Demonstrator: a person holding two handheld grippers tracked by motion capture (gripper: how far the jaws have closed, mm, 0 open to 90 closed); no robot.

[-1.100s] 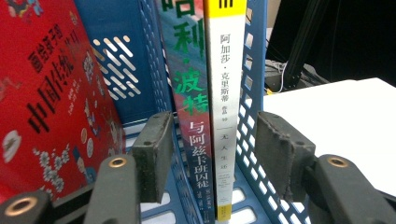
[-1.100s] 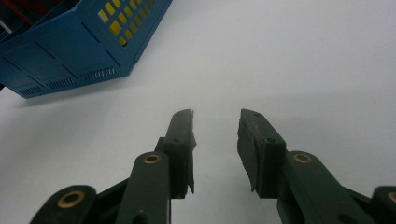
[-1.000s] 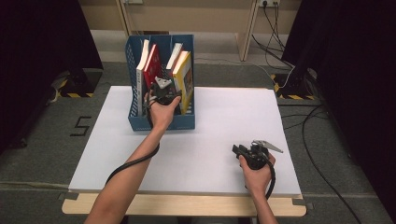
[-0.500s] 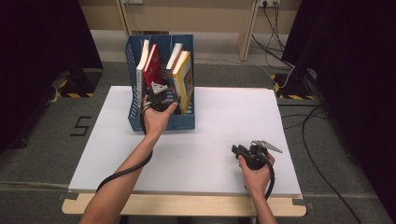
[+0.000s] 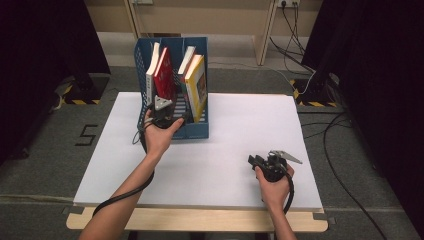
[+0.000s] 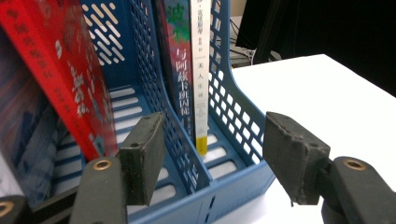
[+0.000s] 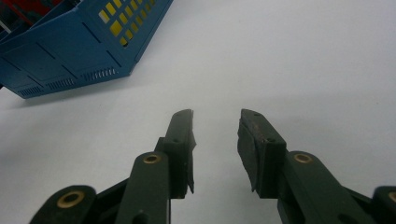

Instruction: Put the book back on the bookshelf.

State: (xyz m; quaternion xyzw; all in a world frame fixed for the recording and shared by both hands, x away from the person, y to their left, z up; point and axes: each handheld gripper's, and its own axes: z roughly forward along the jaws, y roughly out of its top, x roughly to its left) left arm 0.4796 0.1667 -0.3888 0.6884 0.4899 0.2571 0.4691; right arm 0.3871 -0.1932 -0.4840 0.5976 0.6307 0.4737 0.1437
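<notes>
at the blue file rack [image 5: 197,131], left gripper [image 6: 212,161], jaws just widened, unladen

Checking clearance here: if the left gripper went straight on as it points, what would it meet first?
Probably the blue rack's divider wall, between the open jaws of the left gripper; depth is unclear.

Grey carpet floor [image 5: 60,150] – black curtains [image 5: 380,75] both sides – beige wall [image 5: 225,20] behind.

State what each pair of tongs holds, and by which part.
Nothing. The left tongs, jaws just opened, stand apart at the blue rack; the right tongs are open over the table.
</notes>
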